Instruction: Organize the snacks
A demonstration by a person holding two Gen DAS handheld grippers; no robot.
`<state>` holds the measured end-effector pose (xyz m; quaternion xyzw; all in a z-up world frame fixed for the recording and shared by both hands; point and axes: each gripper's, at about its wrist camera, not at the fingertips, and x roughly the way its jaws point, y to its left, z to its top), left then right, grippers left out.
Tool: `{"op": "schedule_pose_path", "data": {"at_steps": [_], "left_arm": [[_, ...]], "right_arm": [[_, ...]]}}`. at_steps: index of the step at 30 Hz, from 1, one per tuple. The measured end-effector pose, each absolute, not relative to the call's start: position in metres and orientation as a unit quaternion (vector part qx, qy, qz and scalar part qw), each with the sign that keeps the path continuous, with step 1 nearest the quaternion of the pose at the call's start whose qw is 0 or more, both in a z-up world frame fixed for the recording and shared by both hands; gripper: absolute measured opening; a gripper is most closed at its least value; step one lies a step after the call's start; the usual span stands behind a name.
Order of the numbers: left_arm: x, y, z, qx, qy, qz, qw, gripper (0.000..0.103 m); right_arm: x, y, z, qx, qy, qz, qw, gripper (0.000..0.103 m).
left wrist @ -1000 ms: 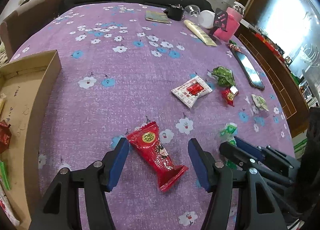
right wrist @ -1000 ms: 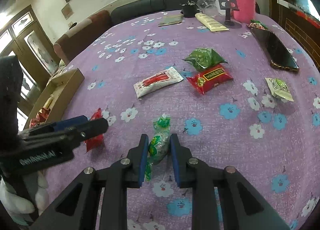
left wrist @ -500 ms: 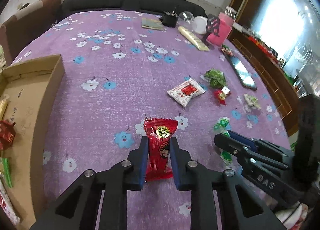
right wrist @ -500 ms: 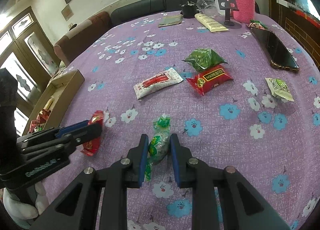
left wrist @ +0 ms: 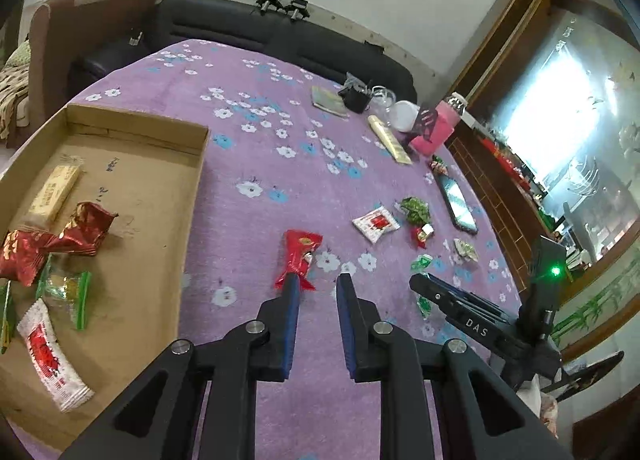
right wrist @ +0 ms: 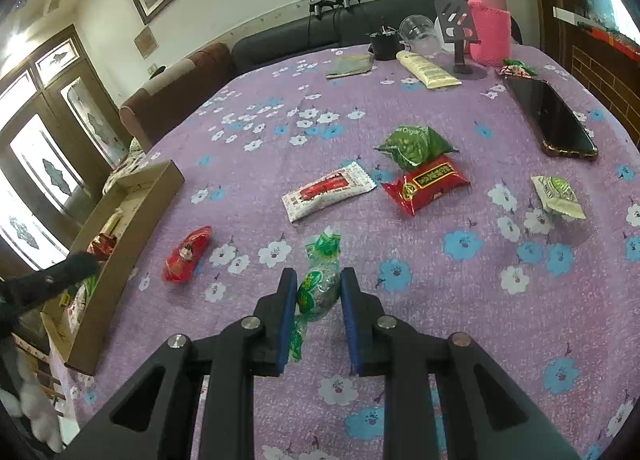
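Step in hand: moving snacks to the box [left wrist: 197, 180] at 9 o'clock. Your right tool [right wrist: 316, 274] is clamped on the green sweet [right wrist: 317, 296]. Your left tool [left wrist: 318, 280] looks closed on nothing, with the red packet [left wrist: 301, 250] at 11 o'clock off its tip, so reopen and regrasp.

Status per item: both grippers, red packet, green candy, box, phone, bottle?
left gripper: shut, empty
right gripper: shut on green candy
red snack packet: lying on the tablecloth, not gripped
cardboard box: open-topped, holds snacks
phone: lying flat
pink-sleeved bottle: upright
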<state>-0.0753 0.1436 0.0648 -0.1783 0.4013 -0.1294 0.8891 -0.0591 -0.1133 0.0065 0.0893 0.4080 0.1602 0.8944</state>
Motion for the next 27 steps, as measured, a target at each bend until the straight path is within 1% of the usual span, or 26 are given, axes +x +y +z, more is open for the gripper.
{"op": "schedule_pose_path", "data": {"at_steps": [2,3,4,11,12,13,15,16,20,27], "left_arm": [[-0.070,0.139,0.061,-0.170,0.412,-0.128,0.886,0.033],[-0.064,0.132,0.057,-0.154,0.420,-0.127,0.885,0.050],[-0.061,0.128,0.055,-0.142,0.422,-0.124,0.887,0.060],[-0.013,0.090,0.031,-0.050,0.441,-0.112,0.889,0.061],[-0.008,0.086,0.025,-0.035,0.449,-0.106,0.887,0.059],[-0.004,0.082,0.020,-0.022,0.455,-0.104,0.884,0.039],[-0.002,0.077,0.010,0.001,0.468,-0.099,0.878,0.019],[-0.005,0.076,0.012,0.008,0.457,-0.096,0.884,0.019],[-0.018,0.084,0.019,-0.015,0.451,-0.103,0.887,0.018],[-0.064,0.132,0.063,-0.121,0.403,-0.121,0.899,0.018]], "right_arm": [[-0.058,-0.110,0.004,0.083,0.414,0.156,0.893,0.021],[-0.059,-0.109,0.004,0.080,0.413,0.154,0.894,0.021],[-0.060,-0.108,0.004,0.078,0.412,0.153,0.895,0.021],[-0.061,-0.108,0.005,0.076,0.412,0.154,0.895,0.021],[-0.061,-0.108,0.005,0.076,0.412,0.154,0.895,0.021],[-0.061,-0.108,0.005,0.077,0.412,0.155,0.894,0.021],[-0.059,-0.109,0.004,0.079,0.413,0.157,0.894,0.021],[-0.059,-0.110,0.004,0.082,0.413,0.158,0.893,0.021],[-0.059,-0.111,0.004,0.085,0.413,0.161,0.893,0.021],[-0.061,-0.110,0.007,0.082,0.403,0.162,0.897,0.021]]}}
